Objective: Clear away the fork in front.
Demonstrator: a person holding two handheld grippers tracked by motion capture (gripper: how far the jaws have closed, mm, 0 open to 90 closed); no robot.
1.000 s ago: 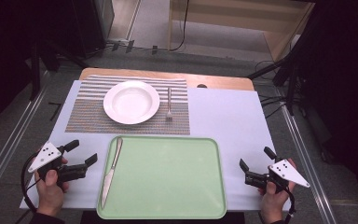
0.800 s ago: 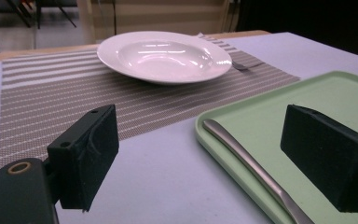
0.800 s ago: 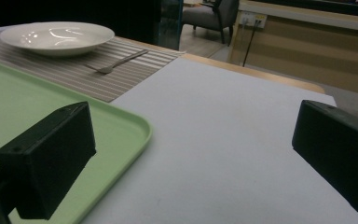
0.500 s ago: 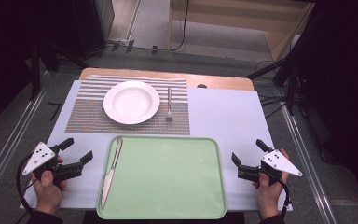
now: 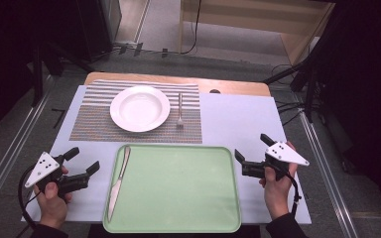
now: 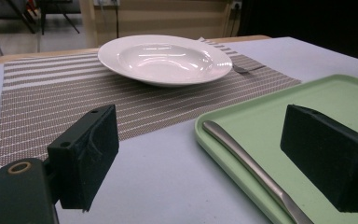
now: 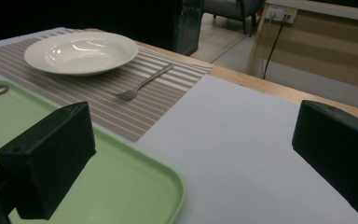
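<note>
A green tray [image 5: 178, 147] lies at the table's near edge, with a knife [image 5: 117, 181] along its left side. Behind it a white plate [image 5: 140, 108] and a fork [image 5: 179, 109] rest on a striped placemat [image 5: 92, 124]. My left gripper [image 5: 84, 159] hovers open just left of the tray, nothing between its jaws. In the left gripper view my left gripper [image 6: 205, 140] frames the knife [image 6: 247, 163] and the tray's corner [image 6: 307, 93]. My right gripper [image 5: 251, 147] stands open at the tray's right edge, holding nothing. The right gripper view shows the tray [image 7: 121, 186], plate [image 7: 80, 51] and fork [image 7: 144, 83].
The pale blue table top [image 5: 238, 119] is bare to the right of the placemat. A wooden strip [image 5: 238, 88] runs along its far edge. Metal rails [image 5: 322, 163] flank both sides, and dark stands and cables sit on the floor beyond.
My right gripper has moved forward and left, closer to the tray's right edge. My left gripper has drifted slightly left and back. Both stay open.
</note>
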